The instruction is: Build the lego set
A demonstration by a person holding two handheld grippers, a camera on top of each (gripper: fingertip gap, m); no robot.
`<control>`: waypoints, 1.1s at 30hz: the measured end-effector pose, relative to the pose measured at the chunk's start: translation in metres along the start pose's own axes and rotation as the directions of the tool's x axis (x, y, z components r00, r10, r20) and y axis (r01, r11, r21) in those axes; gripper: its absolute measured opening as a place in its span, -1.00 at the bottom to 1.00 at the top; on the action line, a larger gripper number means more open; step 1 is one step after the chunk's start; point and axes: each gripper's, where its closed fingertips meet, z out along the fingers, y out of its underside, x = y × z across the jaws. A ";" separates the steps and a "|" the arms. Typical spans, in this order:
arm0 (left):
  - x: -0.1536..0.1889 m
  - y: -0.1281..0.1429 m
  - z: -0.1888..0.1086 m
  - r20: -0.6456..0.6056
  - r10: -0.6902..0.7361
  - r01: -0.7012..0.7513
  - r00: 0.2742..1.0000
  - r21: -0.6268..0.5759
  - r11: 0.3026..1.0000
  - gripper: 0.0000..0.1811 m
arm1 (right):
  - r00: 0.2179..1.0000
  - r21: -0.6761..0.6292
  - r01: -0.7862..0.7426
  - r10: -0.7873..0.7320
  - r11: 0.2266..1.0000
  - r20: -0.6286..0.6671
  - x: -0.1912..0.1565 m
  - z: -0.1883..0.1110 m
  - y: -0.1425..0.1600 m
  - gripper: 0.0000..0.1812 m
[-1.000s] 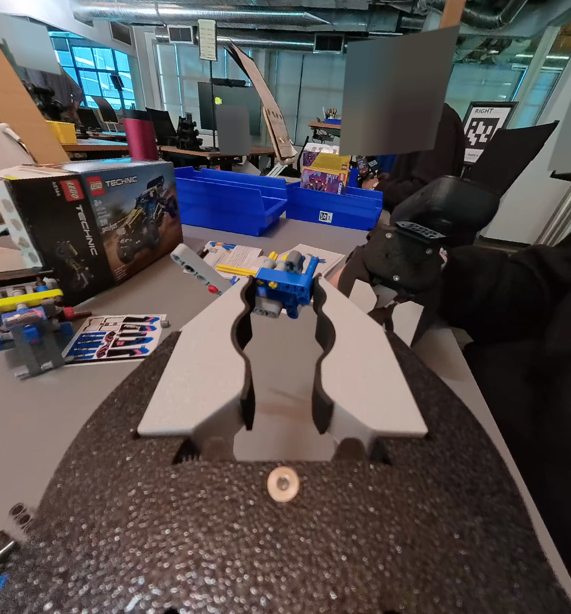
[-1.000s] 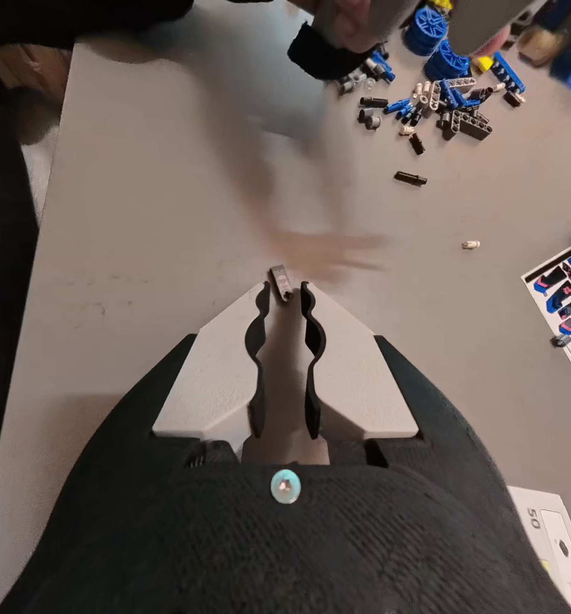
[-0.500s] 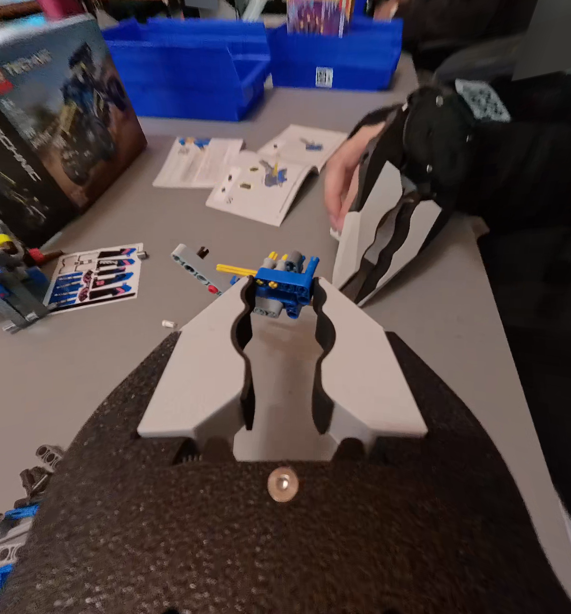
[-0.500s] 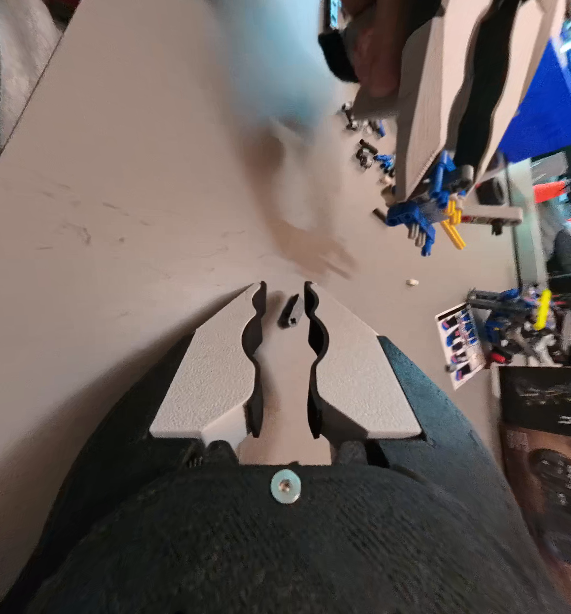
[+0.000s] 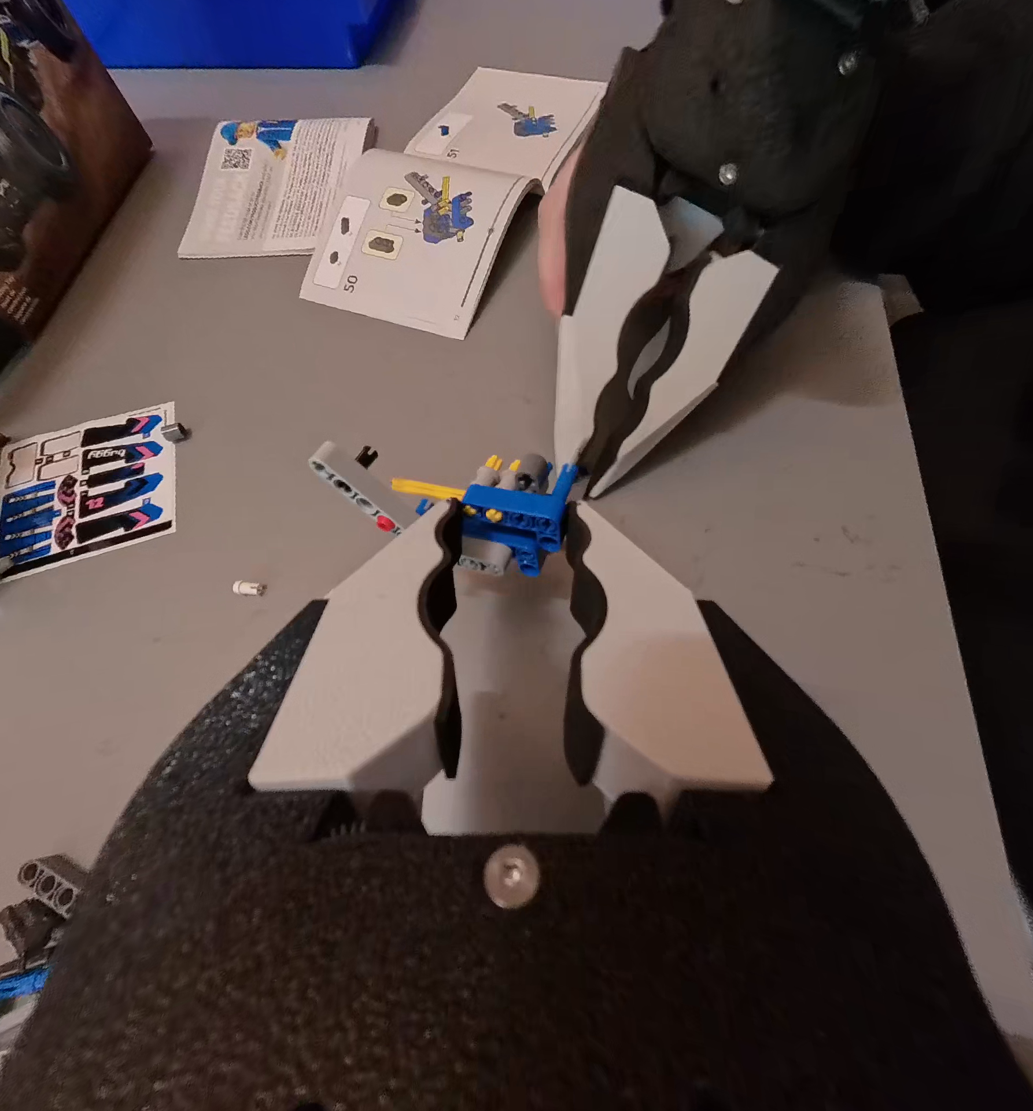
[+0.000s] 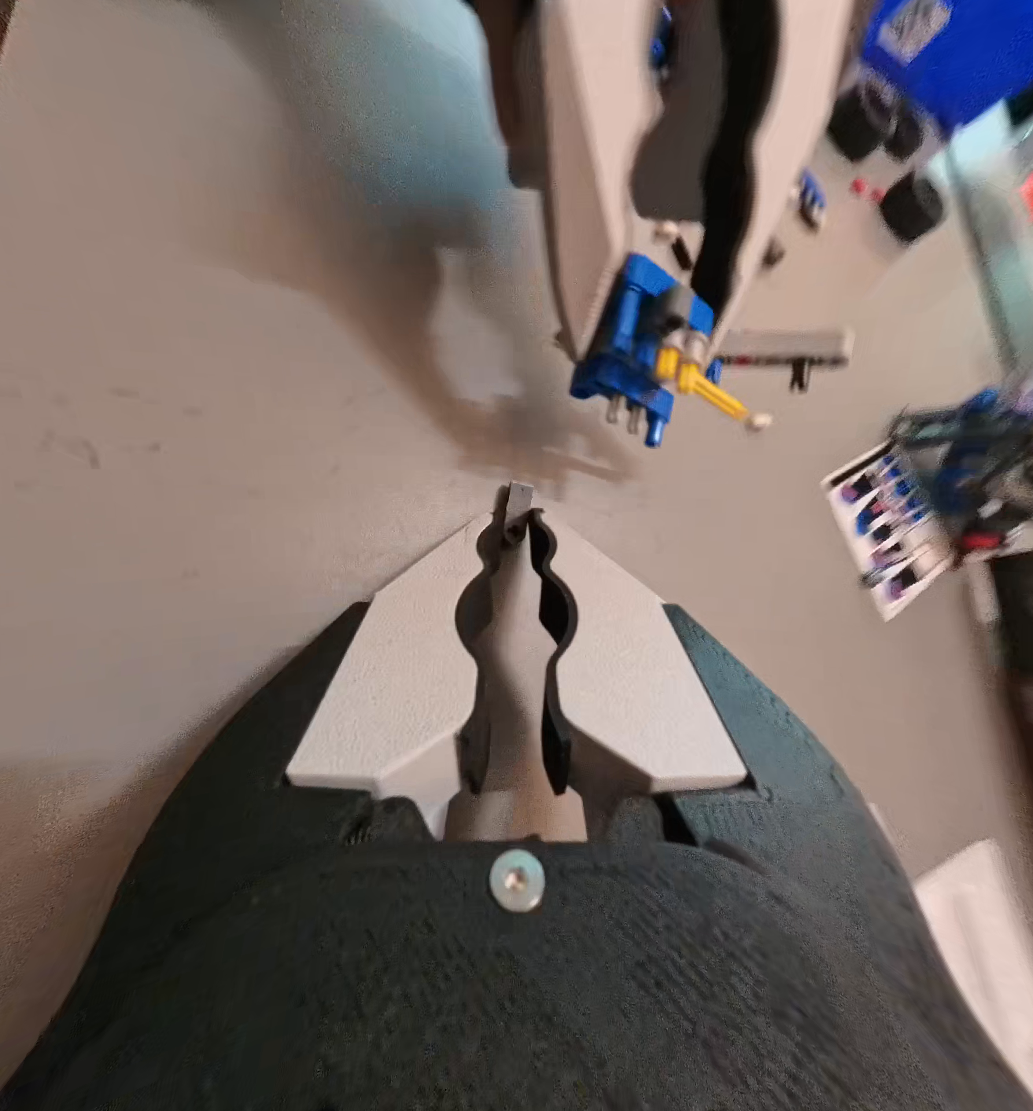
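My left gripper (image 5: 511,517) is shut on a blue lego assembly (image 5: 514,514) with grey cylinders, a yellow axle and a long grey beam, held above the grey table (image 5: 262,373). The assembly also shows in the right wrist view (image 6: 640,361), held by the left gripper (image 6: 652,336). My right gripper (image 6: 517,520) is shut on a small grey lego piece (image 6: 515,511) at its tips. In the left wrist view the right gripper (image 5: 583,481) points down with its tips just right of the blue assembly.
An open instruction booklet (image 5: 418,240) and a leaflet (image 5: 274,186) lie at the back. A sticker sheet (image 5: 81,487) lies left, with a small white pin (image 5: 248,588) and a grey piece (image 5: 174,431) near it. The set's box (image 5: 27,162) stands far left. Loose parts (image 5: 27,914) lie bottom left.
My right gripper has closed on the small grey piece and lifted it from the table. The left gripper has tilted down and brought the blue assembly close to the right gripper's tips.
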 end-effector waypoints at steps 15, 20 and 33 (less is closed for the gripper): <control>0.002 -0.001 0.008 0.047 0.096 -0.090 0.994 -0.120 0.989 -0.65 | 0.984 0.085 0.156 -0.147 0.984 -0.104 -0.010 -0.017 -0.006 -0.71; -0.002 0.006 0.009 0.052 0.138 -0.126 0.989 -0.195 0.973 -0.65 | 0.984 0.039 -0.175 0.175 0.984 -0.022 0.000 -0.010 0.001 -0.62; 0.003 0.011 0.009 0.008 0.115 -0.110 0.993 -0.226 0.968 -0.65 | 0.875 -0.116 0.409 -0.425 0.905 -0.234 -0.006 -0.008 -0.002 -0.94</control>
